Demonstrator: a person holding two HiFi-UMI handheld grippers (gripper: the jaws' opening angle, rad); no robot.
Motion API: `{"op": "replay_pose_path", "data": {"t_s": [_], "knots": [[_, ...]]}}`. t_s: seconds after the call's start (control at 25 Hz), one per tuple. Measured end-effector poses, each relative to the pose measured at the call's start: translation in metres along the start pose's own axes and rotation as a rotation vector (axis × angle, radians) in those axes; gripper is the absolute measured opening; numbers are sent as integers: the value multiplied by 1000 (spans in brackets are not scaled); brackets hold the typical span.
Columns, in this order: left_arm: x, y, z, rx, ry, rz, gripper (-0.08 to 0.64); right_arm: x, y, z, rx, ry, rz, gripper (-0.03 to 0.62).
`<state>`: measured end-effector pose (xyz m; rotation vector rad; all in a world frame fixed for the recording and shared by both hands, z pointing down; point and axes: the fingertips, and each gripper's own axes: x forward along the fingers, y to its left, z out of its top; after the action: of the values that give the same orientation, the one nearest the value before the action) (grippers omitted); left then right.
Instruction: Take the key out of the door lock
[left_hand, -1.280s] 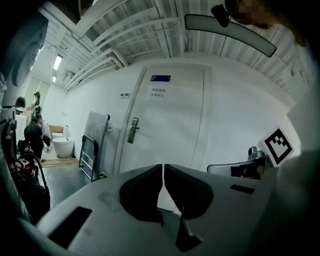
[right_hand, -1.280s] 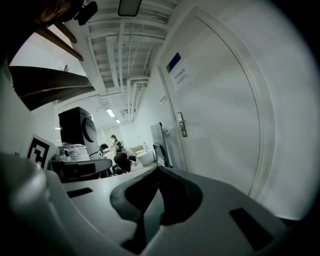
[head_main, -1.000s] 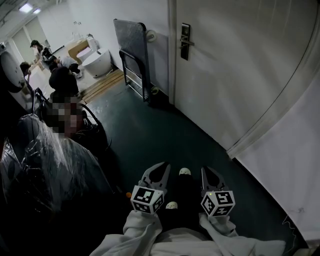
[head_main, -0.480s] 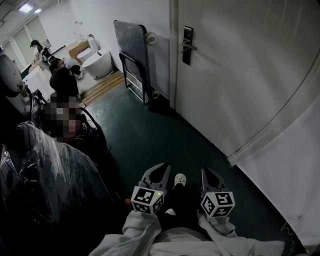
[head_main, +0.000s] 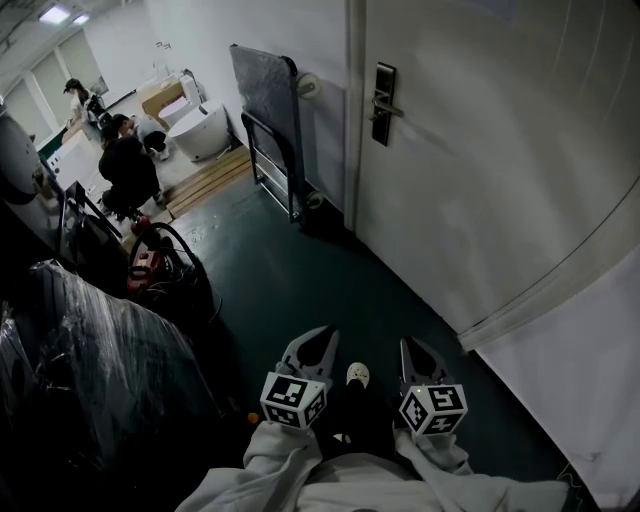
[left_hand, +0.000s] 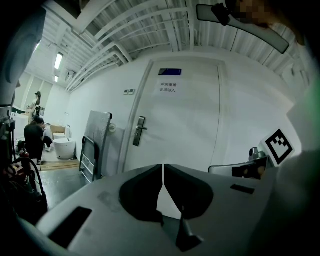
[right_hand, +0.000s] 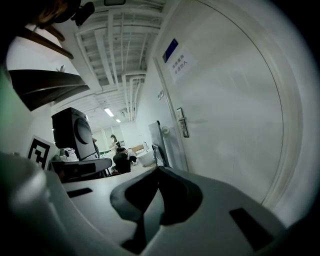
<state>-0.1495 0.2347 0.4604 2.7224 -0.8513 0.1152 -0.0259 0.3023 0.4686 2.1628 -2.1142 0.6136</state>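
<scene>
Only gripper views show door sign (left_hand: 169, 87) whole; left tool (left_hand: 162, 169), right tool (right_hand: 157, 171) closed, empty.

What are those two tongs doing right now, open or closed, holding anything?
Left tongs: closed, holding nothing.
Right tongs: closed, holding nothing.

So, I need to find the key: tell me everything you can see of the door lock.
The lock is a tall, narrow, dark plate, metal by its look, set upright on the white door near its left edge. A paler lever sticks out level from its middle, toward the right in the head view. Nothing touches it. A key is too small to make out here.
</scene>
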Motion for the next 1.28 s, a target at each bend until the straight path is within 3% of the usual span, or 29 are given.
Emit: {"op": "replay_pose_path", "data": {"t_s": [0.76, 1.28], "knots": [[130, 62, 47, 18, -3, 26, 21, 136, -54, 69, -12, 2, 63, 52], [190, 82, 42, 0, 22, 41, 21, 186, -88, 75, -10, 33, 87, 52]]}}
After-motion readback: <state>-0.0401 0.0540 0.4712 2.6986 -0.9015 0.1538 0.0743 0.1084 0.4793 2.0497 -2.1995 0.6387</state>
